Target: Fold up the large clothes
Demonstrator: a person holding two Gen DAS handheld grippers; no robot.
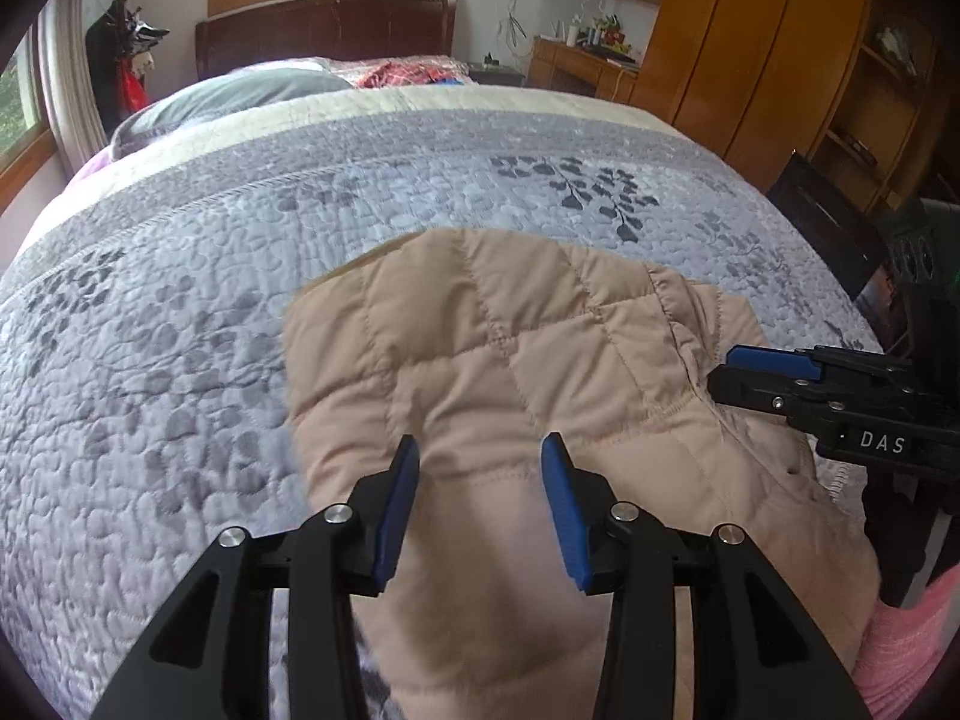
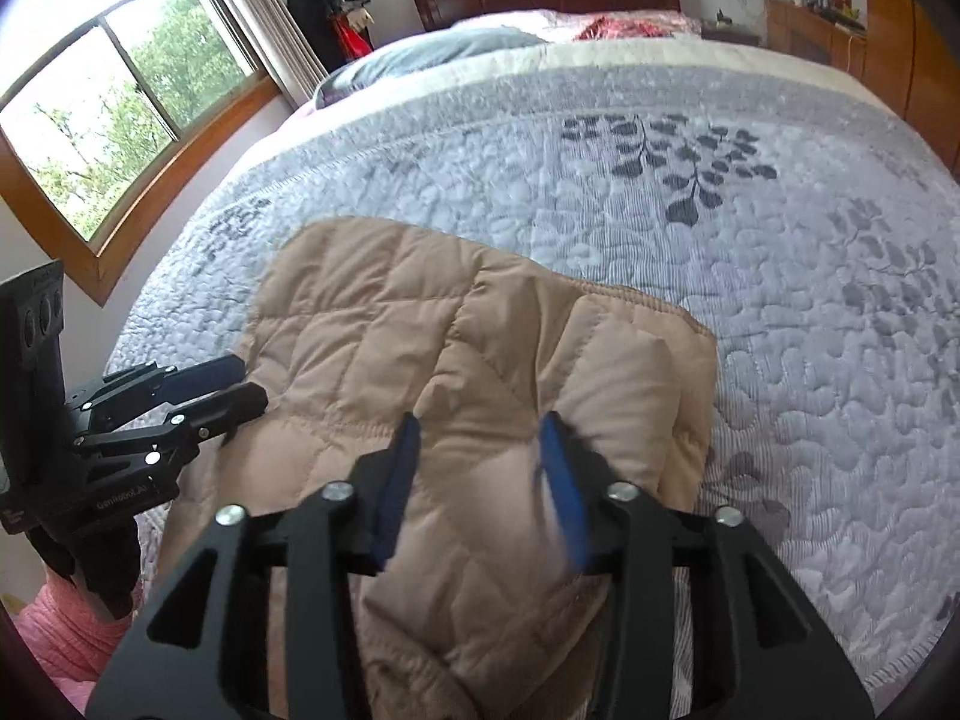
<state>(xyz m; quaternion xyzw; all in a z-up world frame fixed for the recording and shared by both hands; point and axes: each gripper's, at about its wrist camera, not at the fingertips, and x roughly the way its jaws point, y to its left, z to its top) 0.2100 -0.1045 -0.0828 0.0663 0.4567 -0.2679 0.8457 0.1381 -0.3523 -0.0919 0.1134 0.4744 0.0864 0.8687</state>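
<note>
A beige quilted jacket [image 1: 498,348] lies folded into a compact bundle on the bed's grey leaf-patterned quilt [image 1: 180,312]; it also shows in the right wrist view [image 2: 420,330]. My left gripper [image 1: 480,450] is open, its blue pads on either side of the jacket's near part, with fabric between them. My right gripper [image 2: 477,426] is open over the jacket's near right part, also with fabric between its pads. The right gripper shows from the side in the left wrist view [image 1: 720,369], at the jacket's right edge. The left gripper shows in the right wrist view [image 2: 252,381], at the jacket's left edge.
The bed fills both views. A grey pillow [image 1: 240,93] and a red patterned cloth [image 1: 396,73] lie by the dark headboard [image 1: 324,30]. A wooden wardrobe [image 1: 756,60] and desk [image 1: 576,63] stand at the right, a coat rack [image 1: 123,54] and window [image 2: 102,108] at the left.
</note>
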